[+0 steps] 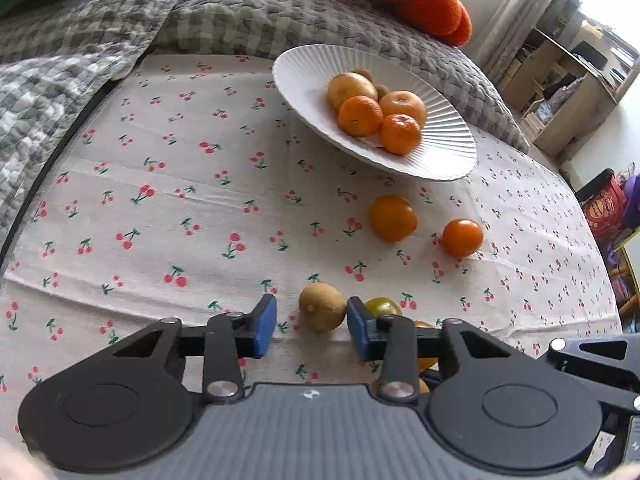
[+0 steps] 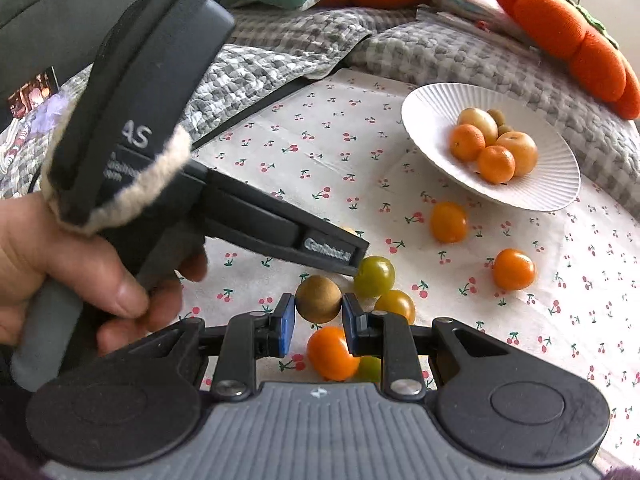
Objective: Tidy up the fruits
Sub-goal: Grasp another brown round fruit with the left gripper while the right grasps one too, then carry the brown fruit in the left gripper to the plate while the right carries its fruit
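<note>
Here, the left tongs (image 1: 312,330) hang wide open just above the cherry-print counter (image 1: 160,208), gripping nothing; a brown kiwi (image 1: 322,306) sits just ahead, between the blue pads and nearly against the right one, likely lined up for a grab. The right tongs (image 2: 319,326) are also open and empty, with the same kiwi just beyond their tips. Ahead and right of both, the white plate (image 1: 304,68) already collects 6 fruits; 2 oranges (image 1: 392,217) lie loose between.
</note>
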Available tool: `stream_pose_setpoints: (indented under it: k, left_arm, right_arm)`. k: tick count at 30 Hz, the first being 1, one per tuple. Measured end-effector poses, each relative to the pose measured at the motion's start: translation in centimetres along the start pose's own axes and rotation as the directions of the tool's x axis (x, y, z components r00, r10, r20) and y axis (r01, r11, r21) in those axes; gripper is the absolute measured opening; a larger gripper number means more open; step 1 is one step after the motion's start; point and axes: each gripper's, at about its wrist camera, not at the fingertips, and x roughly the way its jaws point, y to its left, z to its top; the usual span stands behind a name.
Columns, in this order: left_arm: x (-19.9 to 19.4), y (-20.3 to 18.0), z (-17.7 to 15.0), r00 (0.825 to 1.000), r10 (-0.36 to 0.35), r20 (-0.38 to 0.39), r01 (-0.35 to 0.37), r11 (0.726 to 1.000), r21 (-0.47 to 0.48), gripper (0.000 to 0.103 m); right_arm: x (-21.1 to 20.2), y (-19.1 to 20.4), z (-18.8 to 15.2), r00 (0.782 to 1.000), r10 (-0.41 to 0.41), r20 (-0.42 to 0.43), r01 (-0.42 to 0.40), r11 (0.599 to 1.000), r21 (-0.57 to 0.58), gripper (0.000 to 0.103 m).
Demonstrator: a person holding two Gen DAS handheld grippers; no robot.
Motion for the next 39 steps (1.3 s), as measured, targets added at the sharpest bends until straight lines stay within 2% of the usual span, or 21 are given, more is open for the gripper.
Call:
stream_pose_setpoints:
  k: [3, 10, 12, 26, 32, 39]
  left_arm:
    - [0.3, -0.1, 0.0, 1.0, -0.012, 0.005, 0.012, 1.0, 0.001, 0.026]
    - [0.9, -0.6, 0.3, 1.0, -0.006, 0.031, 0.005, 0.999, 0.039, 0.026]
    - [1.0, -0.7, 0.3, 0.999, -0.009, 0.035, 0.007, 0.999, 0.05, 0.022]
    - [0.4, -0.1, 0.8, 0.999, -0.014, 0.048, 0.013, 1.0, 0.019, 0.023]
    - [-0.8, 0.4, 1.8, 0.997, -0.026, 0.076, 0.027, 0.999, -0.018, 0.023]
    - [-2.1, 1.3, 3.5, 0.991, -0.034, 0.128, 0.041, 0.998, -0.055, 0.023]
  right_arm:
    - [0.1, -0.2, -0.1, 1.0, -0.007, -0.01, 0.007, 1.0, 0.006, 0.023]
    - [0.3, -0.3, -0.3, 1.0, -0.013, -0.027, 0.013, 1.0, 0.009, 0.023]
    - [0.4, -0.3, -0.3, 0.999, -0.015, -0.028, 0.015, 1.0, 0.012, 0.023]
    - [0.1, -0.7, -0.1, 1.0, -0.023, -0.015, 0.024, 0.999, 0.024, 0.023]
    - [-1.1, -1.6, 0.5, 0.999, -0.027, 0.026, 0.026, 0.998, 0.054, 0.023]
    - [-2.7, -5.1, 1.3, 0.993, -0.088, 0.083, 0.076, 0.987, 0.141, 0.023]
